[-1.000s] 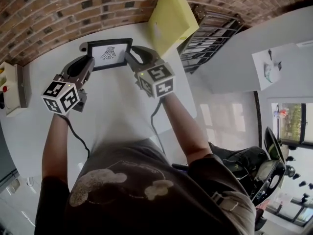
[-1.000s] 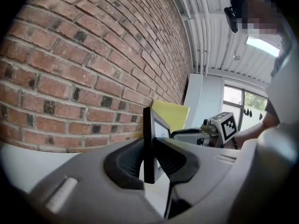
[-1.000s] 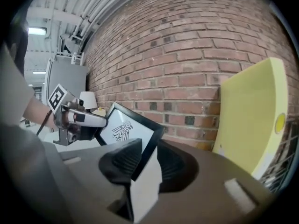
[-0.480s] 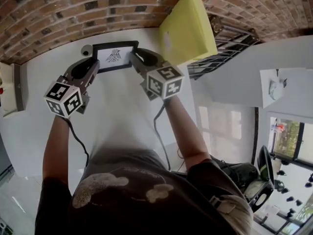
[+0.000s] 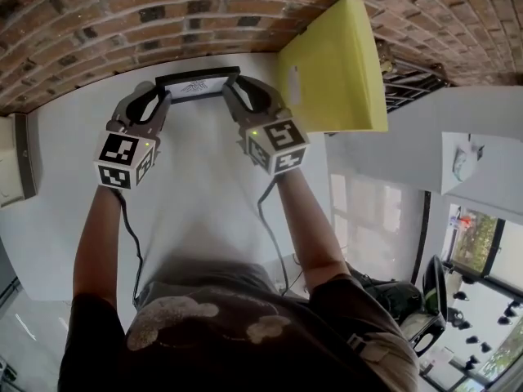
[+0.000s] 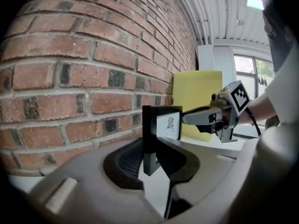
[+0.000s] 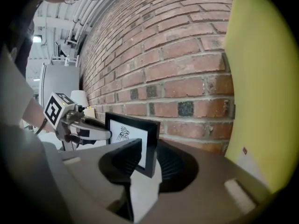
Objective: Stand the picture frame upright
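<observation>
Nearest, the person's forearms reach fwd over the white table [image 5: 196, 194], one tool in each hand. The left gripper [image 5: 163, 98] is clenched on the picture frame [image 5: 196, 86] at its left side rail. The right gripper [image 5: 232, 96] is clamped on the opposite rail. In both gripper views the ribbed pads sit either side of the black moulding, approx mid-height, w/ the bird print [image 7: 123, 133] facing the person.

The frame sits btwn the two tools at the table's far edge, close to the brick wall [image 5: 122, 15], and reads as near vertical. Can't tell if its bottom edge is on the table, and no rear stand shows.

Handling, as a judgement: small, so prob. light. The moulding is stiff and takes a firm pinch w/o flexing. The smooth black finish could slip if the grip goes off-square. The front pane, if glass, is the fragile part, so keep pads on the rails, not the face. Two-sided hold at mid-height gives the best tilt control.

Further right, a yellow board [image 5: 331, 68] leans at the wall, near but apart from the frame.
</observation>
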